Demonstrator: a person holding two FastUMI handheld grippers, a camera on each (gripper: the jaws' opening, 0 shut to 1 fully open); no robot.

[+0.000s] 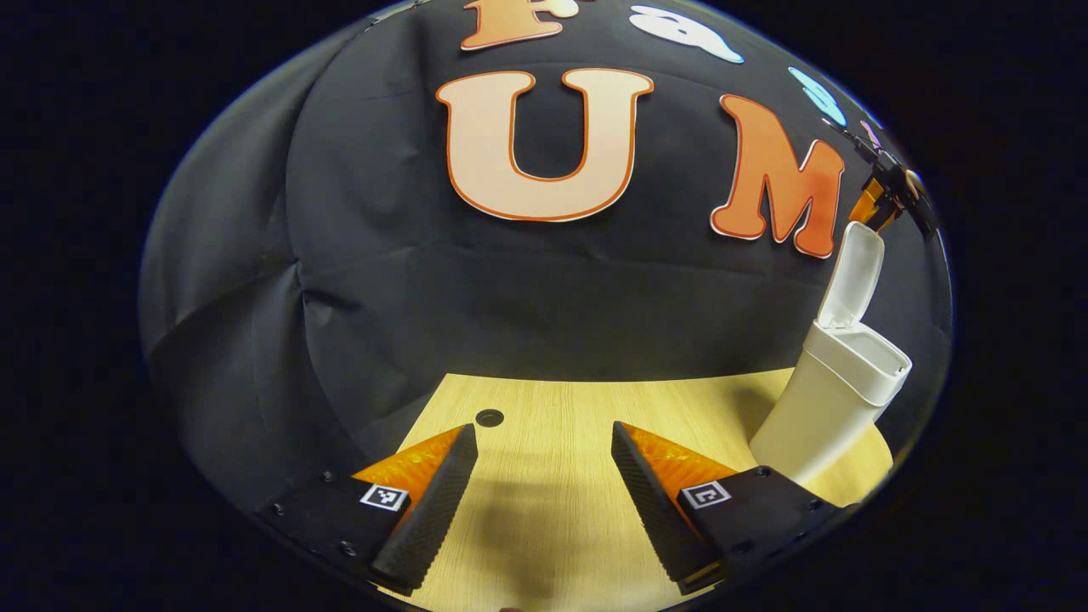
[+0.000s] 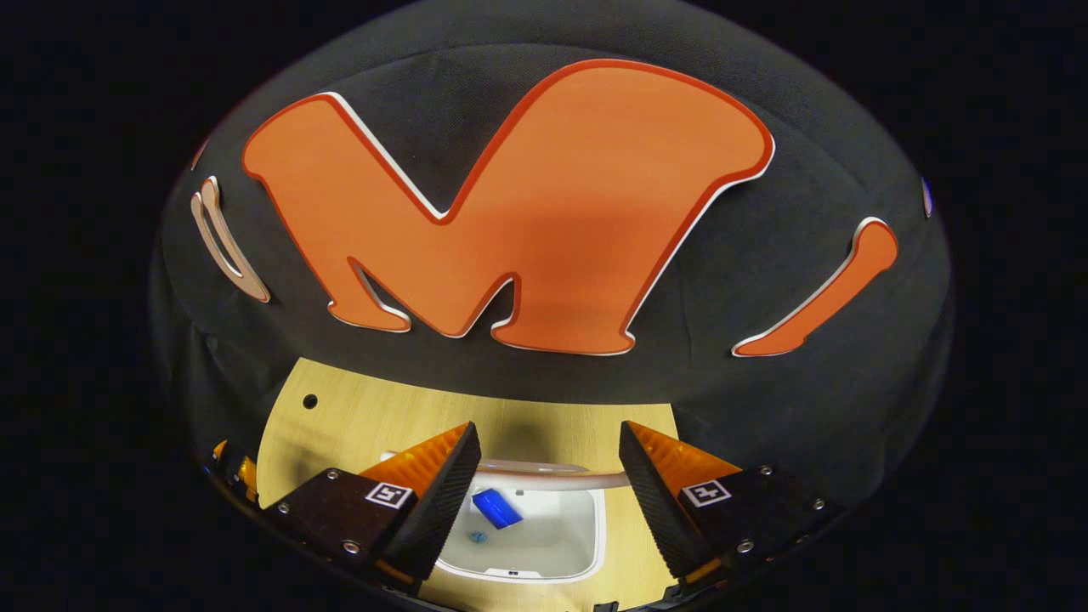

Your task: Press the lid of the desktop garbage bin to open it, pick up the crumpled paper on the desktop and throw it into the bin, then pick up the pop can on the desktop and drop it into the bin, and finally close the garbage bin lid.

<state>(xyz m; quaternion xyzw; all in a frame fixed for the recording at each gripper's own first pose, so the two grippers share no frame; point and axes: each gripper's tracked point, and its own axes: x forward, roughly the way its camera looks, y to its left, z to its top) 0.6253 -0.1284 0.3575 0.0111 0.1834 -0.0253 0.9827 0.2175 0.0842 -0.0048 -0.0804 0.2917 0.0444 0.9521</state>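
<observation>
A light wooden worktop [image 1: 552,408] with a small round hole [image 1: 489,417] meets the draped black cloth wall [image 1: 357,280] behind.

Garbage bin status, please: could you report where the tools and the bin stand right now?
Both tools open, empty: left, right above the bin. Lid up. Blue object inside. Nothing in the way.

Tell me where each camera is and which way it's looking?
Left gripper view: rides on the left gripper, low over the wooden table, facing the booth wall; its open jaws show below, the white garbage bin with raised lid at right.
Right gripper view: rides on the right gripper, above the bin, looking down into its opening, where a blue object lies; its jaws are open.
Both show the bin and table.
</observation>
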